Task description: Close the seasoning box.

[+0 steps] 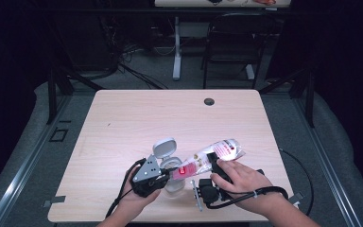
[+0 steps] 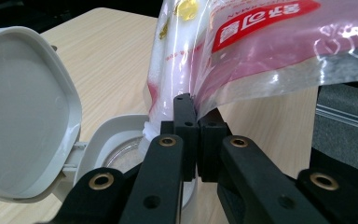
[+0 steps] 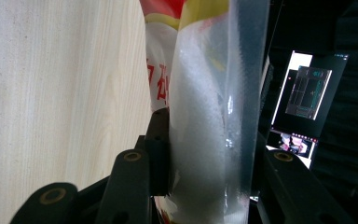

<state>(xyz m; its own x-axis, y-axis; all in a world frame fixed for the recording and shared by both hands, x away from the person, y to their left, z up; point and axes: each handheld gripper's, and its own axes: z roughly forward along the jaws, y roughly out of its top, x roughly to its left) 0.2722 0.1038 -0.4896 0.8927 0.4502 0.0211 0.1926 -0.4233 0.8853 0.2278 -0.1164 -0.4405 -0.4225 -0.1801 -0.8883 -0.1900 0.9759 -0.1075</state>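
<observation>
Low centre of the high view, the bag (image 1: 215, 153) slants down-left into the open container (image 1: 172, 182), left gripper (image 1: 166, 176) clenched on its mouth, right gripper (image 1: 216, 163) clamping its body.

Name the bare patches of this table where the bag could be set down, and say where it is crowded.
The table is bare from the far edge with the round hole down to the open container, and along its left side. Crowded: near centre, where both claws hold the bag over the container.

Beyond the gripper (image 1: 170, 174), the light wooden tabletop (image 1: 137, 118) meets grey floor (image 1: 137, 78), a black chair (image 1: 231, 45), tangled cables (image 1: 123, 61) and darkness.
</observation>
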